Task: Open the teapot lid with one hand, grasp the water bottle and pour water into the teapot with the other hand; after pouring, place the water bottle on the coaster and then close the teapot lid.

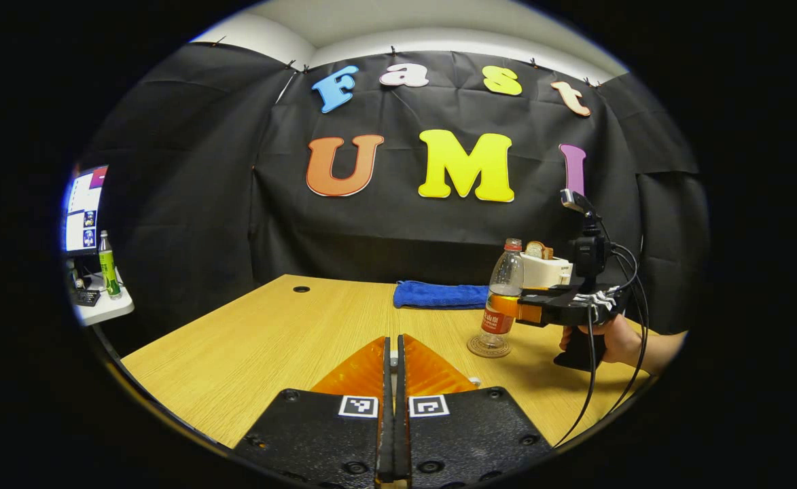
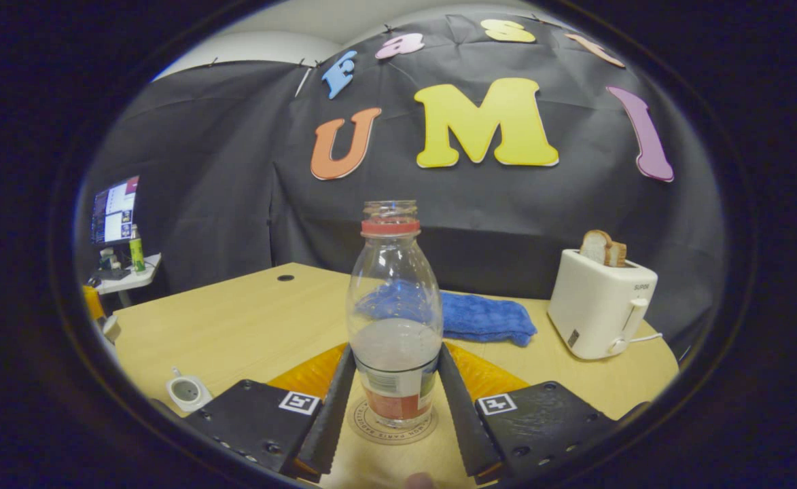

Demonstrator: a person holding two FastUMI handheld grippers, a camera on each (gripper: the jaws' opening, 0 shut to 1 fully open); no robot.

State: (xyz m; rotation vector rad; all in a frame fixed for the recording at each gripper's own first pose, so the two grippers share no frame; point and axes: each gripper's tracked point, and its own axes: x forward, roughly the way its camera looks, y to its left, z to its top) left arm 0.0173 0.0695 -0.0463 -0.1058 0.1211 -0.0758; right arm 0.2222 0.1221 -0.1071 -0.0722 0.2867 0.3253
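Observation:
The clear water bottle, uncapped, with a red neck ring and a little water left, stands upright on the round coaster. My right gripper has a finger against each side of the bottle, low on its body. In the left gripper view the same bottle and coaster sit to the right. There the right gripper reaches the bottle from the right, held by a hand. My left gripper is shut with nothing in it, low over the wooden table.
A blue cloth lies at the back of the table. A white toaster holding bread slices stands at the back right. A small white object rests near the front left. A side table with a monitor and a green bottle stands far left.

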